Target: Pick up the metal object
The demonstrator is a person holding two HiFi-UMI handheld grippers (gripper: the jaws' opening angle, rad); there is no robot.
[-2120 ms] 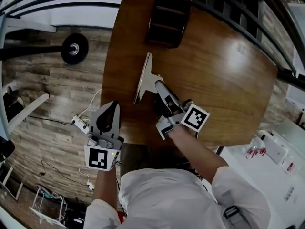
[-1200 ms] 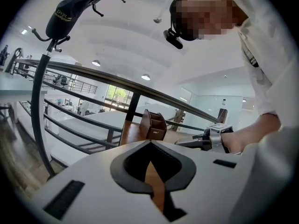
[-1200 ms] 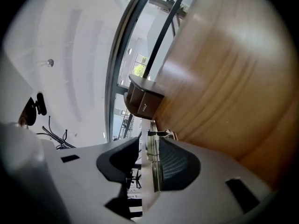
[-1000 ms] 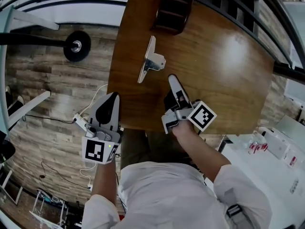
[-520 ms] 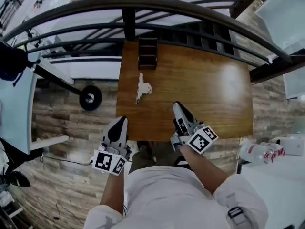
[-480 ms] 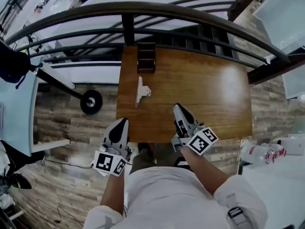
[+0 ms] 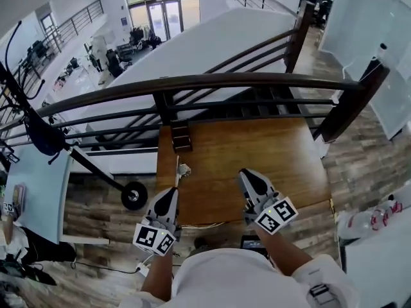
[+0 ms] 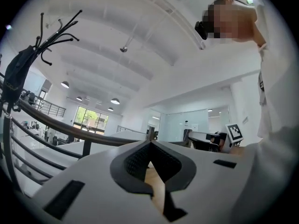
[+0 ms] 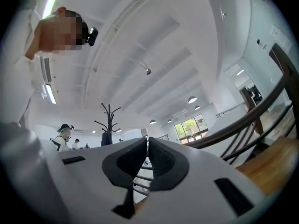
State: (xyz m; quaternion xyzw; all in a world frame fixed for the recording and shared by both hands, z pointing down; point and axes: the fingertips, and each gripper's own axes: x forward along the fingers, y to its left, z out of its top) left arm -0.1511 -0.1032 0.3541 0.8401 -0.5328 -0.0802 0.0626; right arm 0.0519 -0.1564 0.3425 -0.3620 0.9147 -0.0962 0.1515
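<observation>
left gripper (image 7: 169, 194): jaws clenched, empty, at table (image 7: 282, 156) 7 o'clock corner | right gripper (image 7: 247, 176): jaws clenched, empty, at 6 o'clock edge | metal object (image 7: 182, 170): on table near 9 o'clock edge, ungripped, 1 o'clock of left gripper | dark rack (image 7: 181, 136): 12 o'clock of object

The tabletop (image 7: 257, 153) is glossy warm brown. At its ten o'clock stands a dark brown rack (image 7: 181, 136), and beside it lies the pale silver metal object (image 7: 182, 170). The left tongs (image 7: 171, 192) and right tongs (image 7: 246, 174) are light grey, black inside, with black-and-white square markers. The floor (image 7: 96, 204) is grey-brown planks.
</observation>
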